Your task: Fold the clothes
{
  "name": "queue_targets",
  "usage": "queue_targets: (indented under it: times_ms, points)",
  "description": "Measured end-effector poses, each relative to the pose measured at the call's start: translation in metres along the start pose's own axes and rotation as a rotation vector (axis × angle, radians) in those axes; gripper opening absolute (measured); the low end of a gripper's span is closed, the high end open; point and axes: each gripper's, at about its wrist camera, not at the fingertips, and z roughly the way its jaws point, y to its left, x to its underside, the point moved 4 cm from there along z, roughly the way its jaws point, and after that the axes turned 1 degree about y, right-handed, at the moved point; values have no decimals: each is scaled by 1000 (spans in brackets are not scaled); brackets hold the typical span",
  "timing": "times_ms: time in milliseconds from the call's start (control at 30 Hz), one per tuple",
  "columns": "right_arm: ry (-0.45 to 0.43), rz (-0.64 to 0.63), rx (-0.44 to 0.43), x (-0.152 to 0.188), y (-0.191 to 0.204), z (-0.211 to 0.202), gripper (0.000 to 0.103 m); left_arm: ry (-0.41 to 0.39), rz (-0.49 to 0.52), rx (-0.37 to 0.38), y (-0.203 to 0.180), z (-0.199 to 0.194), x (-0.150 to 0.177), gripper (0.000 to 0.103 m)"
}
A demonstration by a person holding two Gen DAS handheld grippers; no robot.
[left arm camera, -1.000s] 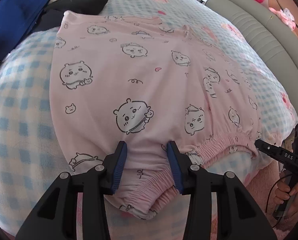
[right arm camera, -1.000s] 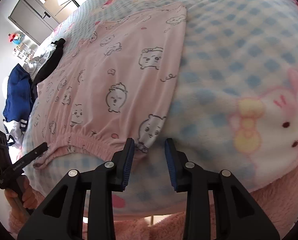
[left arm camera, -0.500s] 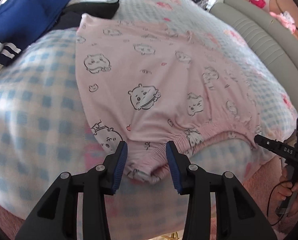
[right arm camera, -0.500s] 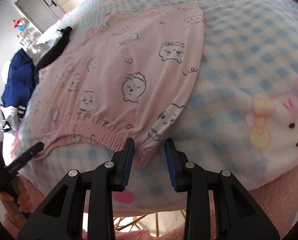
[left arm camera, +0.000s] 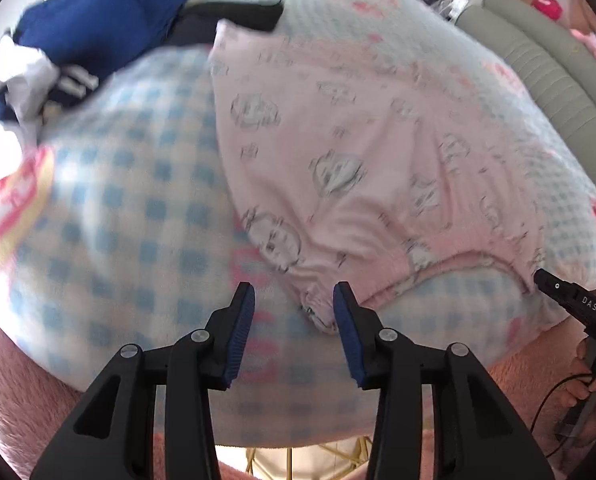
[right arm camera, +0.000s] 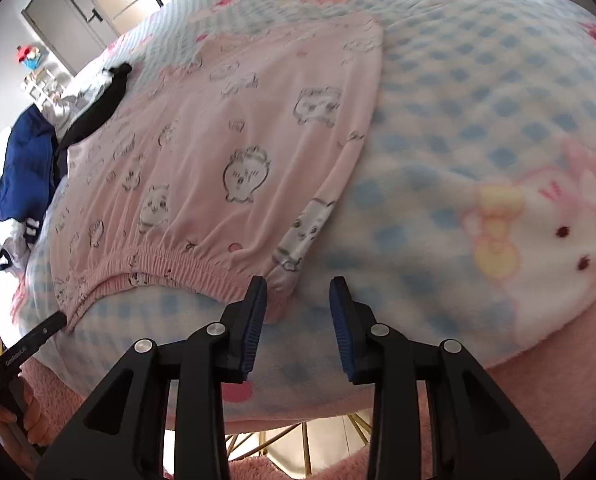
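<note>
Pink pyjama bottoms (left arm camera: 357,152) printed with cartoon animals lie flat on a blue-check blanket (left arm camera: 130,208), the elastic waistband (right arm camera: 186,264) towards me. My left gripper (left arm camera: 294,300) is open at the waistband's left corner (left arm camera: 317,316), which pokes between the pads close to the right one, with nothing pressing it. My right gripper (right arm camera: 298,296) is open at the opposite corner (right arm camera: 282,300), the cloth beside its left finger. Each view catches the other gripper's tip at the frame edge: the right gripper's (left arm camera: 569,300), the left gripper's (right arm camera: 30,340).
A dark blue garment (left arm camera: 98,28) and a black one (left arm camera: 234,16) are heaped at the far left of the bed. A grey padded edge (left arm camera: 537,80) runs along the right. Pink fluffy fabric (right arm camera: 537,420) and gold legs (right arm camera: 305,448) show below the blanket's near edge.
My left gripper has drawn back from over the waistband to its left corner and narrowed slightly. The waistband's right corner now sits closer to the right gripper's left finger.
</note>
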Motion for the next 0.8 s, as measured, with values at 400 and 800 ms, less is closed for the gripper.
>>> queue_targets:
  times_ms: [400,800]
  points:
    - [36,-12,-1,2,7,17,33,130,-69,-5,20,34,14,43]
    - [14,47,-77,-32,-4,27,35,20,-294,188,66,49,-36,39]
